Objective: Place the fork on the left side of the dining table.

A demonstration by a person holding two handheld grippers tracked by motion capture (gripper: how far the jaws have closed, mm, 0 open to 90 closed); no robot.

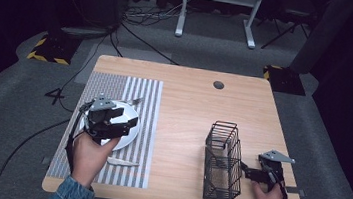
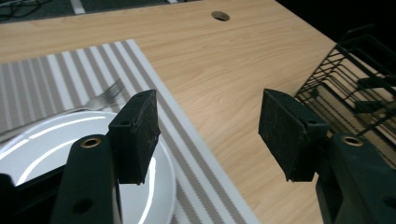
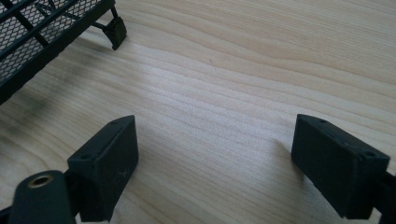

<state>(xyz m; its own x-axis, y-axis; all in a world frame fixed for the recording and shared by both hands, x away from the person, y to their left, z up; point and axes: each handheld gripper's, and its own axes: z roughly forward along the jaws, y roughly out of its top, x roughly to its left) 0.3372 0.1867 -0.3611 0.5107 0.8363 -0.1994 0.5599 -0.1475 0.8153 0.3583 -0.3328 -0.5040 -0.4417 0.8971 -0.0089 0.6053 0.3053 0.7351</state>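
Note:
A white plate [image 1: 128, 133] rests on a striped placemat [image 1: 146, 101] at the table's left. My left gripper [image 1: 129, 123] hovers over the plate, open with nothing between its jaws [image 2: 208, 135]. A fork [image 1: 134, 101] lies at the plate's far edge, and its tines [image 2: 108, 93] show beyond the left jaw. A silver utensil [image 1: 122, 162] lies on the mat near the front. A black wire basket [image 1: 223, 160] stands at the right. My right gripper [image 1: 249, 172] sits low just right of the basket, open over bare wood [image 3: 215, 158].
The wooden table [image 1: 189, 106] has a round cable hole [image 1: 219, 84] near its far edge. The basket's foot and mesh wall [image 3: 46, 28] lie close to my right gripper's left jaw. Grey carpet, cables and a desk frame lie beyond the table.

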